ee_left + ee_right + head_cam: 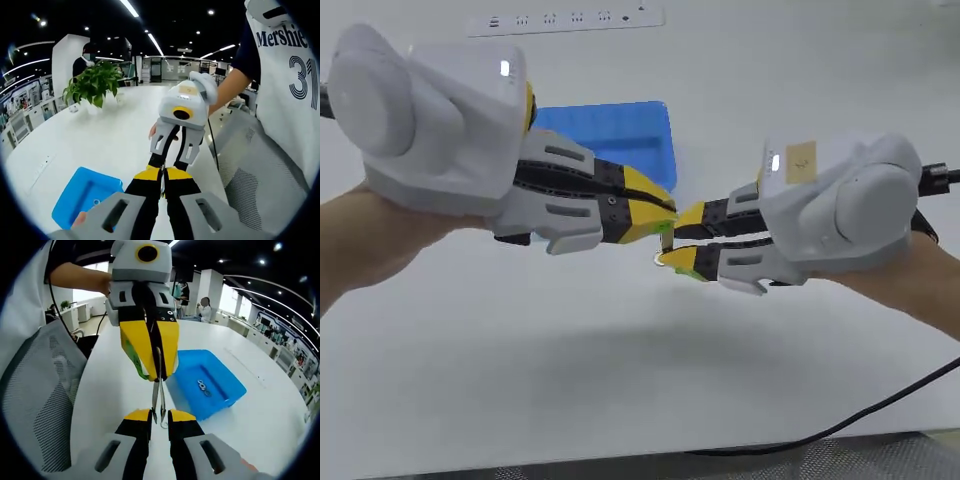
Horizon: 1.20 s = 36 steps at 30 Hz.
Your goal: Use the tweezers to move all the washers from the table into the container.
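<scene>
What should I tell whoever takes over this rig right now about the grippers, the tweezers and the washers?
Left gripper: shut on the tweezers, whose tips point at the right gripper.
Right gripper: its jaws flank the tweezers' tips; I cannot tell whether they press.
Both grippers meet tip to tip above the table, beside the blue container.
Done: at least two washers lie in the container.
A small ring sits at the tweezers' tips, possibly a washer, but too small to be sure.
Left: check the table for remaining washers and carry each to the container.
</scene>
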Tool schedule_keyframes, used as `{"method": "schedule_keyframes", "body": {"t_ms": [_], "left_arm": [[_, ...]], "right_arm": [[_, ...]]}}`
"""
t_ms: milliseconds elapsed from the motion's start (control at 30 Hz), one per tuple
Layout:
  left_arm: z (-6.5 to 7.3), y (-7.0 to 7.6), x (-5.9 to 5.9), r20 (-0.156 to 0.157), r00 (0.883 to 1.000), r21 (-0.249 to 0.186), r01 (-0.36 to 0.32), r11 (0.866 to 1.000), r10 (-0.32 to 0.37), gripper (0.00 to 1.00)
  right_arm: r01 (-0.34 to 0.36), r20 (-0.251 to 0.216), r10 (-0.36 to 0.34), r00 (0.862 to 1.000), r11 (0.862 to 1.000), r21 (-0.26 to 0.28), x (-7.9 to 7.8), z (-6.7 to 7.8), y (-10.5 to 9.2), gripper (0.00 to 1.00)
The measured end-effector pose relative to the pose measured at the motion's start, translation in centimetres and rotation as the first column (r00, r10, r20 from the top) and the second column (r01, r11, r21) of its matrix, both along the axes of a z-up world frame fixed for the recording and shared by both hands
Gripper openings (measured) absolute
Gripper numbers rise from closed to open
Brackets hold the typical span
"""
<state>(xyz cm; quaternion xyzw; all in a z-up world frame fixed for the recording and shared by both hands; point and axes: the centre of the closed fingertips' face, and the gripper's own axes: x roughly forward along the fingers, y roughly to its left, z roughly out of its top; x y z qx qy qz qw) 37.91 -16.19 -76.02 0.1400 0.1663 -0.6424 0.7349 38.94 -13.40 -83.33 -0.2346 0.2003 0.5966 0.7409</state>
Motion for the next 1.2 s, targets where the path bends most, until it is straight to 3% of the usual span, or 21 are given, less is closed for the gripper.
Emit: {"method": "schedule_keyframes", "body": {"t_ms": [133, 400, 500, 600, 800, 1133, 1200], "left_arm": [[-0.6, -0.3, 0.1, -0.022, 1.0, -0.004, -0.008, 1.0, 0.008, 0.06], [-1.4, -0.6, 0.4, -0.027, 1.0, 0.005, -0.007, 1.0, 0.007, 0.06], [-1.3, -1.8, 0.0, -0.032, 0.999, 0.004, -0.006, 1.0, 0.006, 0.06], [-1.6, -1.5, 0.5, -0.041, 0.999, -0.003, -0.005, 1.0, 0.005, 0.06], [-1.4, -2.6, 0.4, -0.04, 0.999, -0.001, -0.01, 1.0, 0.01, 0.06], [-1.7, -0.6, 1.2, -0.027, 1.0, 0.001, -0.012, 1.0, 0.012, 0.06], [-1.4, -1.2, 1.0, -0.022, 1.0, 0.002, -0.014, 1.0, 0.014, 0.06]], "right_arm": [[0.0, -0.016, 0.0, 1.0, 1.0, -0.002, 0.2, -0.5, 0.0, 0.14], [0.003, -0.033, -0.003, 0.999, 1.0, -0.002, 0.5, -1.4, 0.0, 0.14], [0.009, -0.04, -0.009, 0.999, 1.0, -0.001, 0.8, -1.6, -0.1, 0.14], [0.014, -0.046, -0.014, 0.999, 1.0, -0.001, 0.9, -1.8, -0.2, 0.14], [0.023, -0.057, -0.022, 0.998, 1.0, 0.01, 1.1, -2.0, -0.1, 0.14], [0.016, -0.056, -0.015, 0.998, 1.0, 0.015, 1.3, -2.0, 0.4, 0.14], [0.016, -0.056, -0.016, 0.998, 1.0, 0.014, 1.3, -2.0, 0.4, 0.14]]}}
